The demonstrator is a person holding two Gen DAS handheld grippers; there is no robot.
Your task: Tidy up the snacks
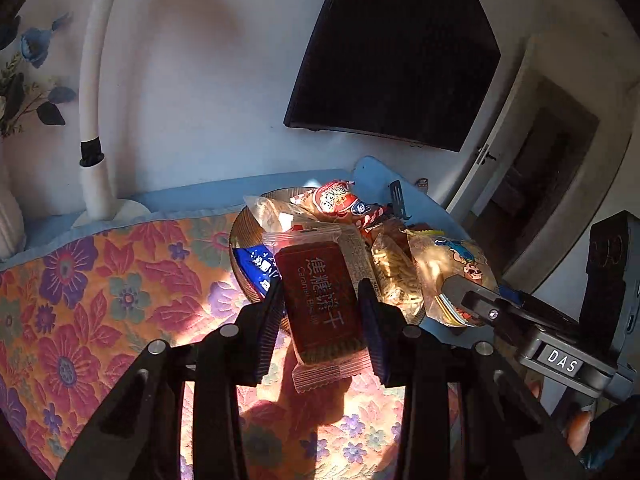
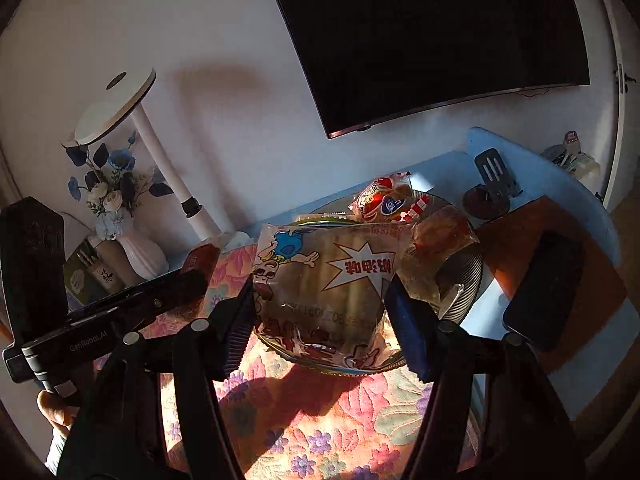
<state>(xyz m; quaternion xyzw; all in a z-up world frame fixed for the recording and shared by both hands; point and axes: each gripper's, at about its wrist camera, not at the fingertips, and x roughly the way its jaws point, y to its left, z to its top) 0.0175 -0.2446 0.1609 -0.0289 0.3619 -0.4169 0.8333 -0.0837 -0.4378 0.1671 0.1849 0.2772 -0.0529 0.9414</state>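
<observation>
My left gripper (image 1: 320, 292) is shut on a red caramel biscuit packet (image 1: 322, 300) and holds it above the front rim of a round snack bowl (image 1: 242, 236). My right gripper (image 2: 320, 300) is shut on a clear cartoon-printed bread stick bag (image 2: 320, 280), held just over the bowl's (image 2: 464, 276) near side; the bag also shows in the left wrist view (image 1: 448, 268). In the bowl lie a red round-labelled packet (image 1: 336, 200) (image 2: 388, 200), a blue packet (image 1: 256, 264) and other clear wrapped snacks (image 1: 396, 268).
The bowl stands on a flowered cloth (image 1: 100, 300) over a blue table (image 2: 560, 184). A white lamp (image 1: 96, 120), a flower vase (image 2: 136, 248), a black phone (image 2: 544, 288), a black clip stand (image 2: 492, 188) and a wall TV (image 2: 440, 40) surround it.
</observation>
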